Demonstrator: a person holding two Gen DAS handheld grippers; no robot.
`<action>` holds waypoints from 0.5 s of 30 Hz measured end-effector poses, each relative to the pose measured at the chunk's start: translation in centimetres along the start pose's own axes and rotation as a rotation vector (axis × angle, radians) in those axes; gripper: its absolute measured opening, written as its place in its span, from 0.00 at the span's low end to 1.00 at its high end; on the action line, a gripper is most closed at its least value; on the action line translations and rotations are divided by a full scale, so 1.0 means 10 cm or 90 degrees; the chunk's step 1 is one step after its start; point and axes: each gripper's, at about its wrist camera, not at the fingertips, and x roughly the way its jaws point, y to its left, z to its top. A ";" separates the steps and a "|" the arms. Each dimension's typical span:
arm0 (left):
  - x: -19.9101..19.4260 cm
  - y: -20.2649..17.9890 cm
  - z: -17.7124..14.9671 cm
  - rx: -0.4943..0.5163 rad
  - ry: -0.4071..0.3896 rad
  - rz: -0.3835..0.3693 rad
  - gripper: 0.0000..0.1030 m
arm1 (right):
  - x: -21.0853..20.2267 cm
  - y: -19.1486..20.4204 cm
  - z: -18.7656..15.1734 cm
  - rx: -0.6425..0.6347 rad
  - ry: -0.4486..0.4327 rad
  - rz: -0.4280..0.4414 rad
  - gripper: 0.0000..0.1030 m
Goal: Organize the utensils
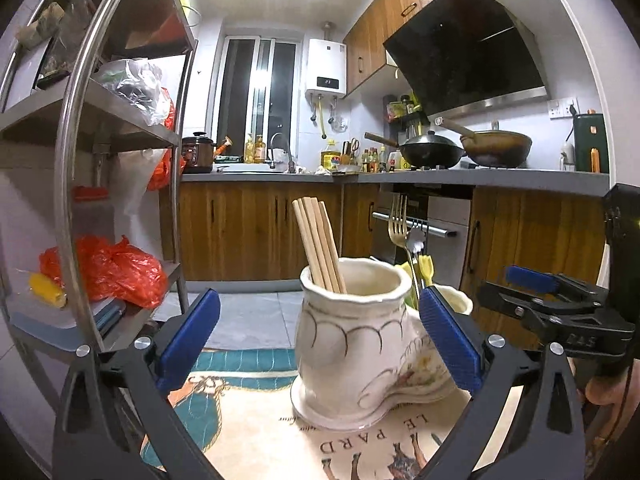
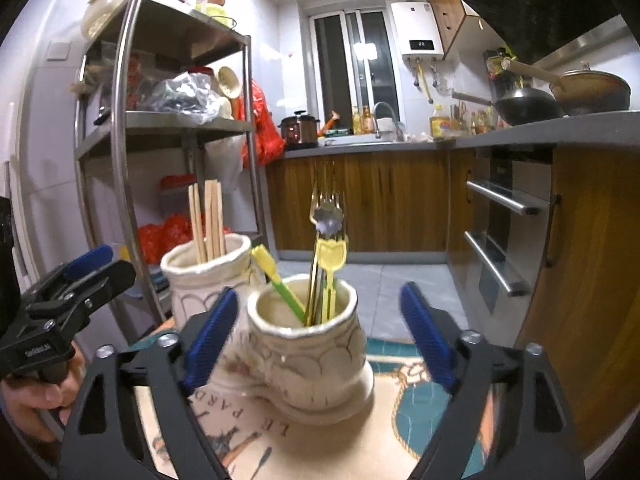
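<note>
Two cream ceramic holders stand joined on the printed tablecloth. The left holder holds several wooden chopsticks. It also shows in the right wrist view with the chopsticks. The right holder holds gold forks, a yellow pick and a green-handled pick. My left gripper is open and empty, its jaws on either side of the left holder. My right gripper is open and empty, straddling the right holder. The forks show behind the left holder.
A steel shelf rack with red bags stands to the left. Wooden cabinets and an oven lie beyond the table. Woks sit on the counter. The right gripper's body shows at the right edge.
</note>
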 end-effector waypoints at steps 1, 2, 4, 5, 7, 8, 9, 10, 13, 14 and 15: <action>-0.01 -0.01 -0.02 0.000 0.002 0.000 0.95 | -0.04 0.01 -0.03 -0.001 -0.001 -0.001 0.87; -0.01 -0.01 -0.03 0.001 0.004 0.000 0.95 | -0.06 0.02 -0.04 -0.004 0.001 -0.002 0.87; -0.02 -0.04 -0.07 0.003 0.010 0.006 0.95 | -0.14 0.06 -0.09 -0.014 0.002 -0.005 0.89; -0.02 -0.05 -0.08 0.003 0.014 0.009 0.95 | -0.16 0.07 -0.11 -0.019 0.002 -0.005 0.90; -0.01 -0.07 -0.11 0.001 0.019 0.016 0.95 | -0.21 0.11 -0.14 -0.031 0.001 -0.006 0.91; -0.02 -0.08 -0.12 -0.001 0.021 0.019 0.95 | -0.23 0.13 -0.16 -0.036 0.001 -0.007 0.93; -0.02 -0.10 -0.14 -0.001 0.021 0.023 0.95 | -0.24 0.15 -0.18 -0.038 0.005 -0.004 0.93; -0.03 -0.11 -0.15 0.001 0.020 0.026 0.95 | -0.24 0.16 -0.20 -0.038 0.007 0.001 0.93; -0.04 -0.14 -0.19 0.003 0.012 0.028 0.95 | -0.25 0.19 -0.26 -0.048 0.011 0.004 0.94; -0.05 -0.15 -0.21 0.006 0.012 0.027 0.95 | -0.25 0.20 -0.28 -0.052 0.011 0.003 0.94; -0.04 -0.17 -0.21 0.009 0.017 0.025 0.95 | -0.25 0.21 -0.30 -0.054 0.010 0.004 0.94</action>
